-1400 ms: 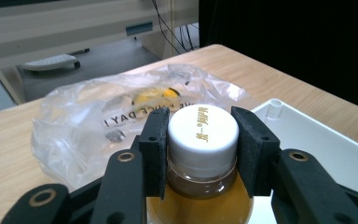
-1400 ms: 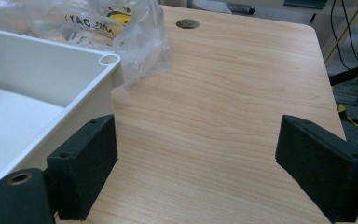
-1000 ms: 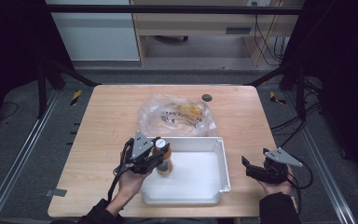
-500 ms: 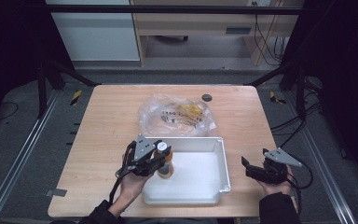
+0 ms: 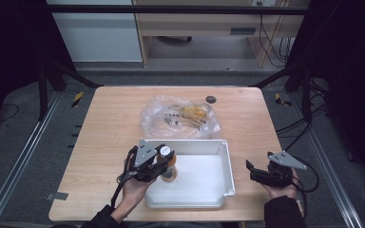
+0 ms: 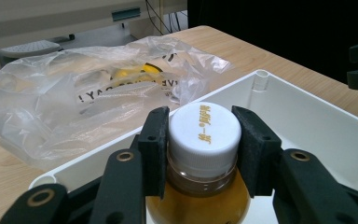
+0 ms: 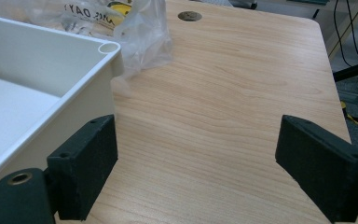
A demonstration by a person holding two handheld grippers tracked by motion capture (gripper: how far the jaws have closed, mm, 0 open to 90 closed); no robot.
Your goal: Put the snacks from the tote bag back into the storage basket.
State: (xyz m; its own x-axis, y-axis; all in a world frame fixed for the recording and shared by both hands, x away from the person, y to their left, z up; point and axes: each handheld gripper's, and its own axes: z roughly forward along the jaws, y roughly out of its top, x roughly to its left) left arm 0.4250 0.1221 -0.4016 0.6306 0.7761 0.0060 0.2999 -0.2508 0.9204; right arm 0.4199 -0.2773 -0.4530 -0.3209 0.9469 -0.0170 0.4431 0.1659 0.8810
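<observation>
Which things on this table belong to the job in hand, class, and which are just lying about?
In the job, as it seems:
- bottle with white cap, clamped by the left gripper
- white tray, over which the bottle is held

Lying about:
- plastic bag behind the tray
- right gripper, open beside the tray, holding nothing

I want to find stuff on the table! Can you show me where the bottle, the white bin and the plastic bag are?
bottle [image 6: 204,130]: left gripper view, on its white cap.
white bin [image 5: 228,164]: high view, on its right wall.
plastic bag [image 5: 179,118]: high view, on the crinkled middle.
</observation>
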